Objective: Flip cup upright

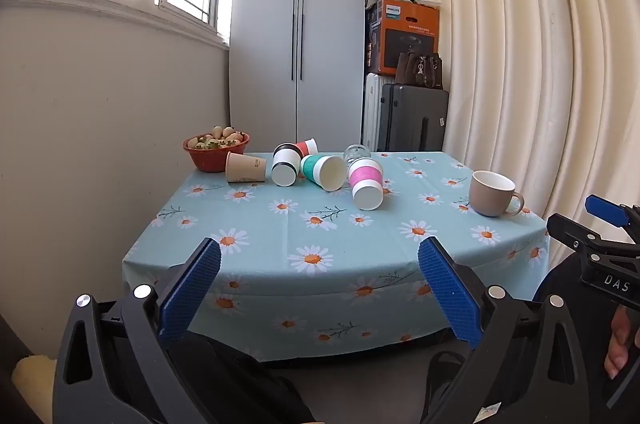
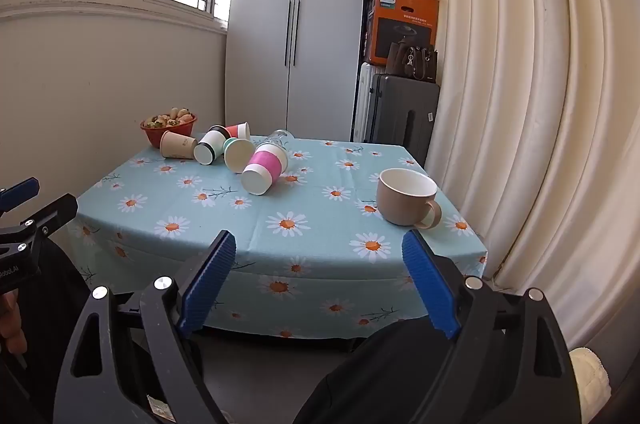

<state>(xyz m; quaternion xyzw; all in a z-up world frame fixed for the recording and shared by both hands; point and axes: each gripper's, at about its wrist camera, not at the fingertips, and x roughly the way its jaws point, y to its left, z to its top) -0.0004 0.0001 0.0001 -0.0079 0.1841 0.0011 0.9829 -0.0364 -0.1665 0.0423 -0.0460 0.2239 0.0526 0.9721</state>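
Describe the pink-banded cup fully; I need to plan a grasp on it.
The pink-banded cup is a white paper-looking cup with a wide pink sleeve around its middle. It lies on its side on the daisy tablecloth, its base toward the cameras, its mouth facing away beside a tipped clear glass. The teal-banded cup lies close at its left; contact is unclear. No gripper touches it.

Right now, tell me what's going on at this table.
A person holds the left gripper and the right gripper open and empty, short of the daisy-print blue tablecloth. Nothing is grasped yet. Several paper cups lie tipped over at the far side, including a pink-banded paper cup and a green-banded paper cup. A beige ceramic mug stands upright.
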